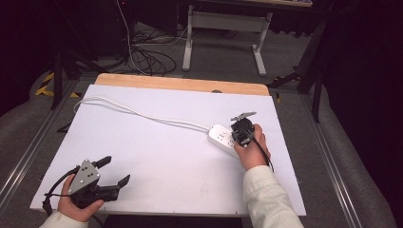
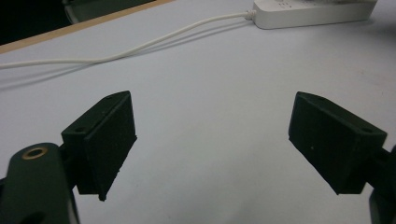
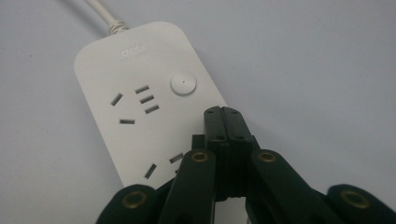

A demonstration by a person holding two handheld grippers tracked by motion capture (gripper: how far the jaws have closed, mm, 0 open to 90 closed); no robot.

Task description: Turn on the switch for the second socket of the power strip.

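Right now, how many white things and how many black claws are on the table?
White things: 2 (power strip, its cord)
Black claws: 2 (left claw open, right claw shut over the power strip)
Total: 4

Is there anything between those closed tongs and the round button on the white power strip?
Nothing visible. The right tongs, shut, hover over the power strip just short of its round button, with only bare white casing between them.
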